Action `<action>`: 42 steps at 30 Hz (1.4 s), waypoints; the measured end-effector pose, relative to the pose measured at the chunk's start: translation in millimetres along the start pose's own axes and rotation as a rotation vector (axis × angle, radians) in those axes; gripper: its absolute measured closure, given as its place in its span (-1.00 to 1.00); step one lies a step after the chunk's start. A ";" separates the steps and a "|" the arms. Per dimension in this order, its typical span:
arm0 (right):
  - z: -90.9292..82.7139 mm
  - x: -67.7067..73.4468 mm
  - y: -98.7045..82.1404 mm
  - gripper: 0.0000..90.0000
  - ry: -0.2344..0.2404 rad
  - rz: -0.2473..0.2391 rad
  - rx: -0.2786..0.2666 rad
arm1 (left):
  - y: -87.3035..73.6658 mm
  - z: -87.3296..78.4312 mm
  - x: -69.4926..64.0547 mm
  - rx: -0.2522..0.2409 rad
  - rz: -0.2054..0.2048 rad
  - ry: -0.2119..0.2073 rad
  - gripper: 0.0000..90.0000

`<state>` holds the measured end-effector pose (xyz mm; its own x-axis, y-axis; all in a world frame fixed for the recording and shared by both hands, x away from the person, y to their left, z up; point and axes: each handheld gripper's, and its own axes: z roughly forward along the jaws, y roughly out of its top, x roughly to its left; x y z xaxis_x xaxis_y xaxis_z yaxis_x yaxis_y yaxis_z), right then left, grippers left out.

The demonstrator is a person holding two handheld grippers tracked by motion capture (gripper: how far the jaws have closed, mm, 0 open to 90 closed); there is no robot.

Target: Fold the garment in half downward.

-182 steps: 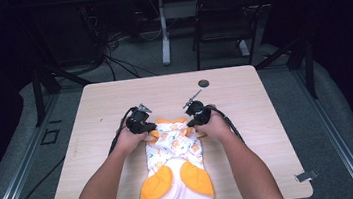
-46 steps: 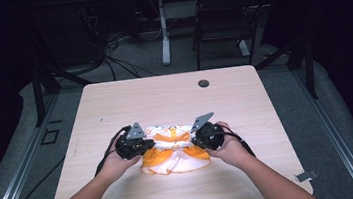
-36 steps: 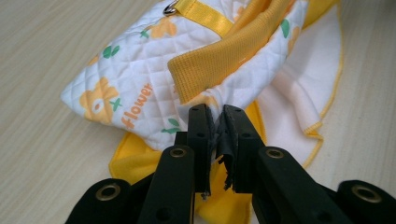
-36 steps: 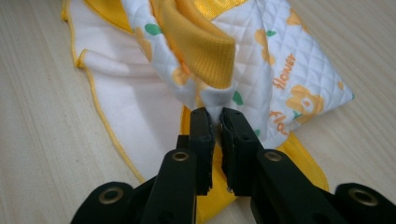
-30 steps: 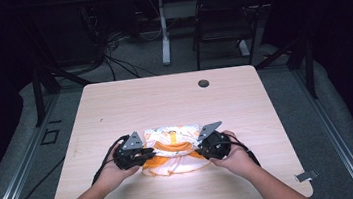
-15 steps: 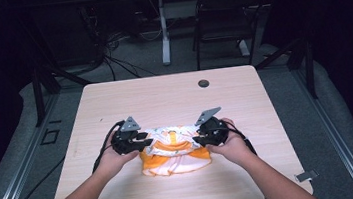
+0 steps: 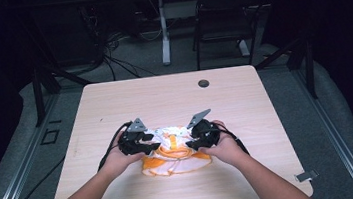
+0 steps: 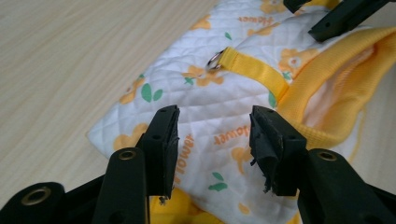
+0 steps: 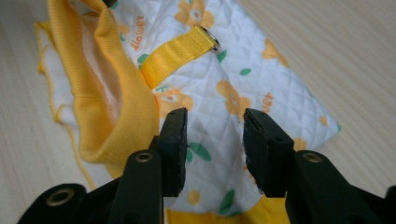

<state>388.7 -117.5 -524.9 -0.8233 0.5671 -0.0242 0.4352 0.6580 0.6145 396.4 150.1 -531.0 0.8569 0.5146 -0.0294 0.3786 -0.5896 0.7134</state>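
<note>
Both tongs, left (image 7: 150, 141) and right (image 7: 192, 137), have just been spreading, nothing pinched; the folded flower-print garment (image 7: 173, 152) lies between them on the bench (image 7: 245, 101), equally near each hand.

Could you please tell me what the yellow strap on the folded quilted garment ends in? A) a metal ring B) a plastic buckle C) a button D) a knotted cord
A: in the left gripper view the yellow strap on the quilted floral garment ends in a small metal ring.
</note>
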 end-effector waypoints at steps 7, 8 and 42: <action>-5.2 8.6 -11.7 0.29 0.015 -0.012 0.008 | -7.6 -2.8 -16.0 0.011 0.050 -0.015 0.09; -6.1 9.0 -13.1 0.29 0.017 -0.015 0.013 | -9.7 -2.1 -19.0 0.010 0.064 -0.010 0.08; 10.8 21.1 -39.5 0.18 0.030 -0.030 0.050 | -38.3 13.9 -26.5 0.044 0.062 -0.020 -0.09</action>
<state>358.2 -126.2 -558.2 -0.8467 0.5317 -0.0177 0.4270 0.6990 0.5736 364.0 150.4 -567.3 0.8857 0.4642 0.0000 0.3393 -0.6473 0.6825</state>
